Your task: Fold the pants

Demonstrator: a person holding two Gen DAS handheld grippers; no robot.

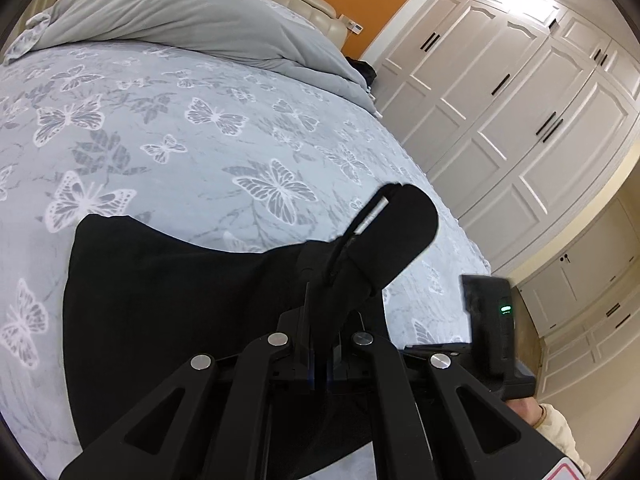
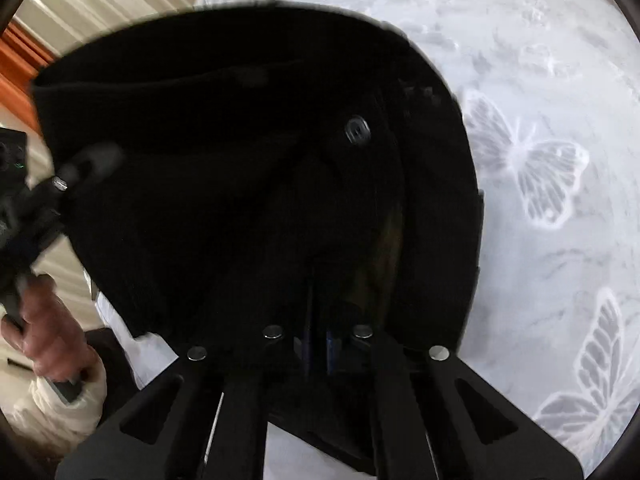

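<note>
One pair of black pants point(image 1: 168, 280) is counted. One bed point(image 1: 200, 128), one grey duvet point(image 1: 180, 12), one white wardrobe wall point(image 1: 500, 92). Two claws are seen: left claw point(image 1: 320, 292), right claw point(image 2: 320, 312).

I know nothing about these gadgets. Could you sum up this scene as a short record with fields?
place: bed with butterfly-print bedspread
garment: black pants, partly lifted
left gripper: shut on pants fabric
right gripper: shut on pants near a button
bedding: grey duvet bunched at the headboard
background: white wardrobe
</note>
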